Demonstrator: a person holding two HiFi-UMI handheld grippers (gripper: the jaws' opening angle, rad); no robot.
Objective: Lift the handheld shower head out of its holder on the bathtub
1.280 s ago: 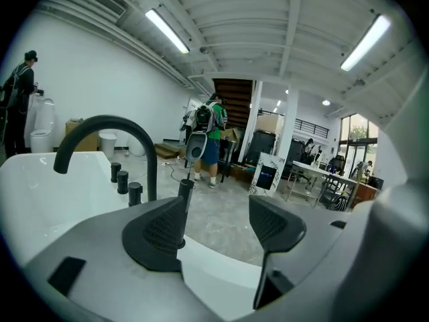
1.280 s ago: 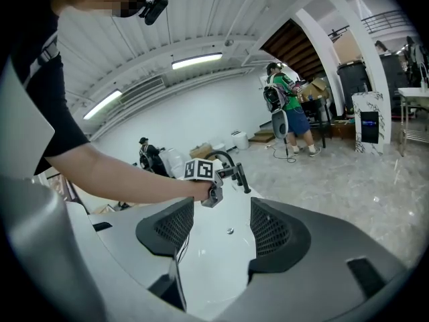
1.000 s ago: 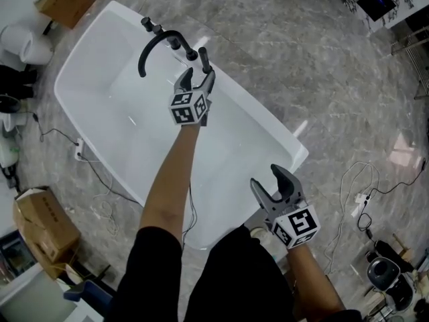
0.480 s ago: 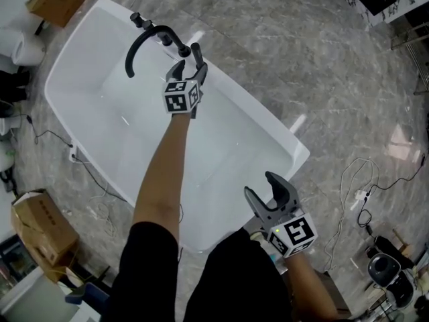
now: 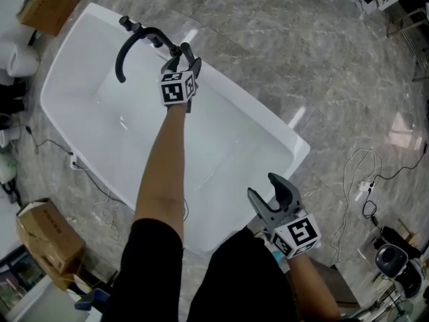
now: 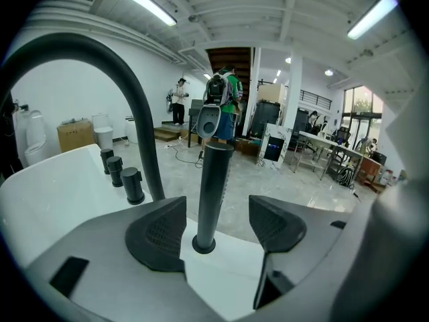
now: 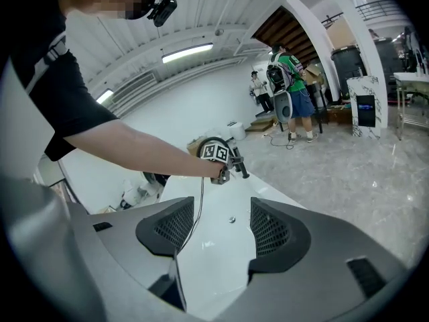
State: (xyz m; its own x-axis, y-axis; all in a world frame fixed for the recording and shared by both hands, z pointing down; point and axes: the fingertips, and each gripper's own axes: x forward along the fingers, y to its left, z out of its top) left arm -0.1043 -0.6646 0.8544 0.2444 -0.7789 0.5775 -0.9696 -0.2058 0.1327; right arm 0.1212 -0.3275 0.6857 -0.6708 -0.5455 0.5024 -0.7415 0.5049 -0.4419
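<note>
- grey marbled floor (image 5: 315, 59) fills the room, and the tub stands on it at a slant in the head view.
- white bathtub (image 5: 255, 106), long and smooth, takes up the middle. its fittings are clustered at the far end of one rim.
- bare left arm (image 5: 164, 166) of the person stretches across the tub towards those fittings.
- black curved spout (image 5: 131, 43) arches from the rim out over the basin, just beside the left gripper.
- left gripper (image 5: 186, 64) is at the rim with its jaws spread apart, one on each side of the shower head. its own view shows a gap on both sides, so nothing is grasped.
- right gripper (image 5: 267, 188) is held low near the person's body, at the near end of the tub. its jaws are parted with nothing between them, and only the white tub shows beyond.
- dark handheld shower head (image 6: 213, 180), a slim rod, stands upright on the tub rim.
- round holder (image 6: 204, 245) rings the rod's foot, and the rod is seated in it.
- three dark knobs (image 6: 133, 185) line the rim by the base of the spout.
</note>
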